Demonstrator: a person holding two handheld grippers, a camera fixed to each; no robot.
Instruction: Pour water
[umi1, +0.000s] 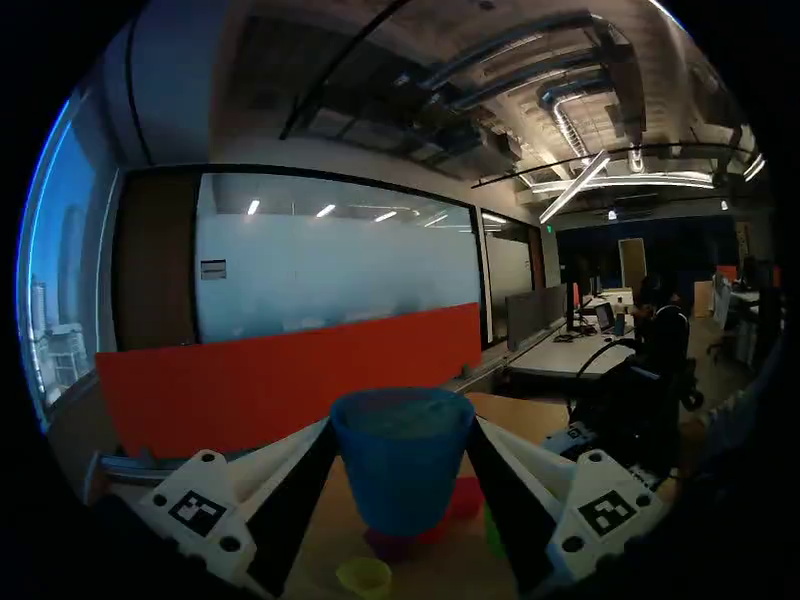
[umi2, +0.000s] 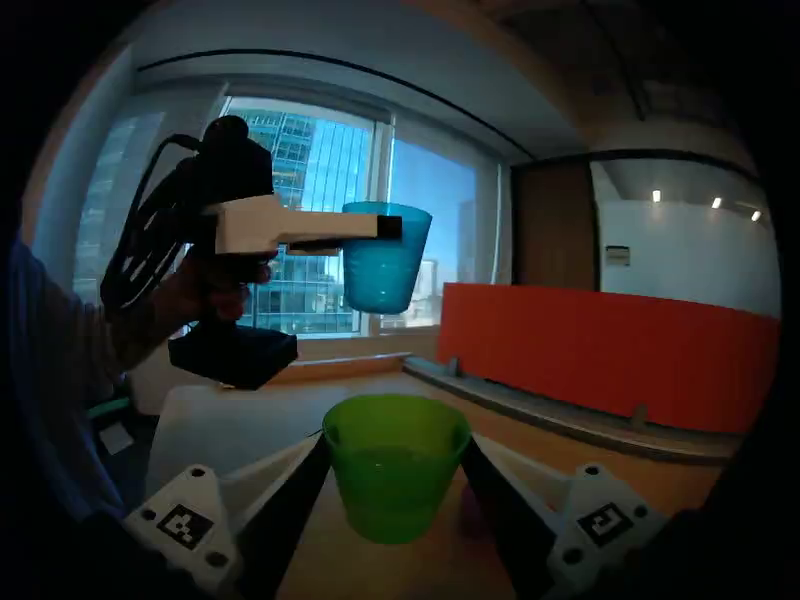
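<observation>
Both upright: my left claw (umi1: 402, 432) holds the blue cup (umi1: 402, 465) high ahead of my right claw (umi2: 395, 447), which grips the green cup (umi2: 396, 475), for pouring.

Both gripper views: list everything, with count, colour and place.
Blue plastic cup: one, blue, in the left gripper, held high.
Green plastic cup: one, green, in the right gripper.
Small yellow cup: one, yellow, on the wooden table.
Orange partition panel: one, orange, behind the table.
Wooden table: one, light brown, under the cups.
Left gripper: one, white, shut on the blue cup.
Right gripper: one, white, shut on the green cup.
Hand: one, holding the left gripper.
</observation>
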